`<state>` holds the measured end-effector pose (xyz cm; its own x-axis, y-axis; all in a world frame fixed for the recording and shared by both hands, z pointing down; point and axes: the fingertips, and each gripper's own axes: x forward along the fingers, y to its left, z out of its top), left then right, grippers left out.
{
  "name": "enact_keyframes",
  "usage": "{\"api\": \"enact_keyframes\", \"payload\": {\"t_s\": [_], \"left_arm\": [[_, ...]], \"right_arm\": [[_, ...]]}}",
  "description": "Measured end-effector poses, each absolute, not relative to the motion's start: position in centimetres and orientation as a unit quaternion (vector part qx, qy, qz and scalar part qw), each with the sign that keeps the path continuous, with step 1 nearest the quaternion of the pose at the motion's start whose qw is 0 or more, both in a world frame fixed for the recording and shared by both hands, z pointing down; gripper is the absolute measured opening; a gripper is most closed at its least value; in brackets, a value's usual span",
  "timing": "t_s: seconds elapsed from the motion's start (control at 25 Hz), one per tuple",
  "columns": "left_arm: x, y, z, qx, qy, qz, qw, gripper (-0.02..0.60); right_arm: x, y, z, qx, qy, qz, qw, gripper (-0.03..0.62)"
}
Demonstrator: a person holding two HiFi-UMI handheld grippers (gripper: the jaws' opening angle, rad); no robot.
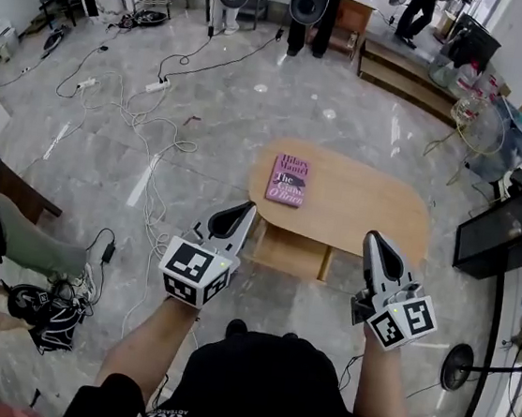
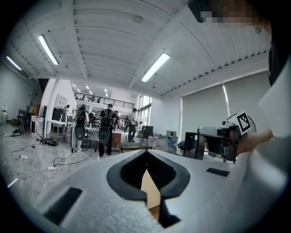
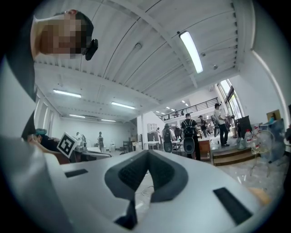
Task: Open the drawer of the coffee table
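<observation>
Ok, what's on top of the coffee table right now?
One pink book lies flat near the left end of the coffee table; elsewhere bare wood shows. The right hand-held gripper covers part of the near edge.

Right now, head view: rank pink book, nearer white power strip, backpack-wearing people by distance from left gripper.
1. Pink book, on the coffee table, just ahead of the left gripper.
2. White power strip, floor, ahead-left.
3. Backpack-wearing people, far end of room.
</observation>
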<state>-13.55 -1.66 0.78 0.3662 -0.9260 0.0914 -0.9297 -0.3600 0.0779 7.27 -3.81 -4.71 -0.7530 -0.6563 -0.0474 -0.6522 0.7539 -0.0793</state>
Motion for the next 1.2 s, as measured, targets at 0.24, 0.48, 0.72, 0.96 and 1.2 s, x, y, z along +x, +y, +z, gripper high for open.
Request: {"api": "enact_keyframes", "payload": {"t_s": [0.24, 0.48, 0.72, 0.96, 1.2], "left_arm": [[-12.0, -2.4, 1.2, 0.822, -0.566, 0.026, 0.051, 0.007], [-8.8, -2.9, 2.4, 0.815, -0.575, 0.019, 0.075, 0.006], [-5.9, -3.6, 1.7, 0.810, -0.582, 0.035, 0.057, 0.006], [-4.3, -3.5, 0.8, 0.801, -0.596, 0.037, 0.050, 0.006], [-3.0, -2.7, 1.3, 0.798, -0.598, 0.049, 0.055, 0.006]], "right_arm": [[7.8, -4.5, -4.6, -0.350, 0.935, 0.047, -0.037, 0.003], [11.7, -4.6, -3.4, -0.362, 0.929, 0.040, -0.065, 0.003], [15.4, -5.2, -2.5, -0.365, 0.928, 0.043, -0.067, 0.003], [17.5, -5.6, -3.4, -0.364, 0.928, 0.059, -0.047, 0.002], [18.2, -5.2, -2.9, -0.353, 0.933, 0.051, -0.047, 0.002]]}}
